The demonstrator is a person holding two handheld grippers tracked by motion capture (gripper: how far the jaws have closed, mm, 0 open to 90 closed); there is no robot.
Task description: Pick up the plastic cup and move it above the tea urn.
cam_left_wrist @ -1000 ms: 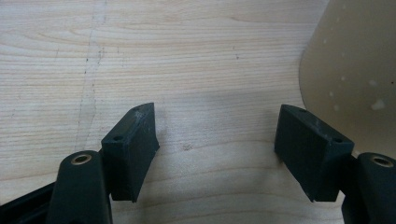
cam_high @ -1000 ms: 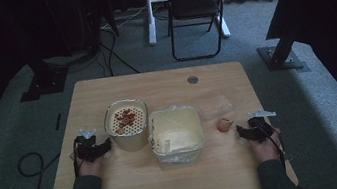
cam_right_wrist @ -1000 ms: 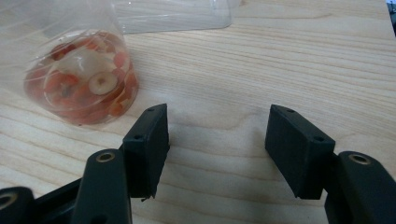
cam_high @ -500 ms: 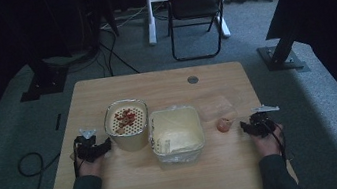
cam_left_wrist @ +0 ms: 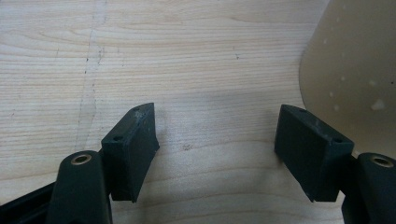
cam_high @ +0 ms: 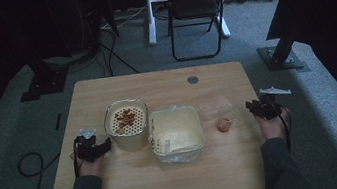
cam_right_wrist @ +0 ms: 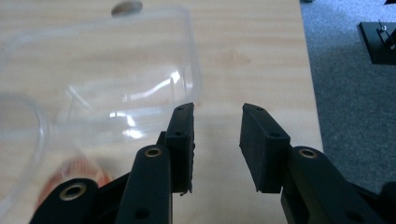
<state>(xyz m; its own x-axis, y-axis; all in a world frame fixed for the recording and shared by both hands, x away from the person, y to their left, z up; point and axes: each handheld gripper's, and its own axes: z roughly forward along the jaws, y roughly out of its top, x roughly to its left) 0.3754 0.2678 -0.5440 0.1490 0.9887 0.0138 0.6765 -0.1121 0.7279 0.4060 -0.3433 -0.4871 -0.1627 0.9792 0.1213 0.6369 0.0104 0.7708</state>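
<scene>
Small clear cup (cam_high: pixel 224 125) with something red in it is sitting on the desk (cam_high: pixel 154 81) just to the right of the cream tub (cam_high: pixel 176 133), on its own, nothing touching it. A clear plastic lid (cam_right_wrist: pixel 140 70) lies flat just behind it, also right of the tub.

What changed: a second ago the right gripper (cam_high: pixel 252 107) was down close to the cup with its jaws wide. Now that hand has lifted and pulled back, further out from the tub toward the desk's right edge. The jaws have just been closing partway, with only bare desk between them in the right gripper view (cam_right_wrist: pixel 217 135). So they're apart and empty, not clamped on anything.

The left gripper (cam_high: pixel 106 145) hasn't budged. It's parked on the tub's far left, right beside the beige perforated pot (cam_left_wrist: pixel 355 70) with the red bits in it. Its jaws are apart too, nothing between them, and the pot wall is just outside one of them (cam_left_wrist: pixel 217 140).

My read is the cup has been set down and let go, so that bit looks finished. I'd guess the lid or the pot gets handled next.
</scene>
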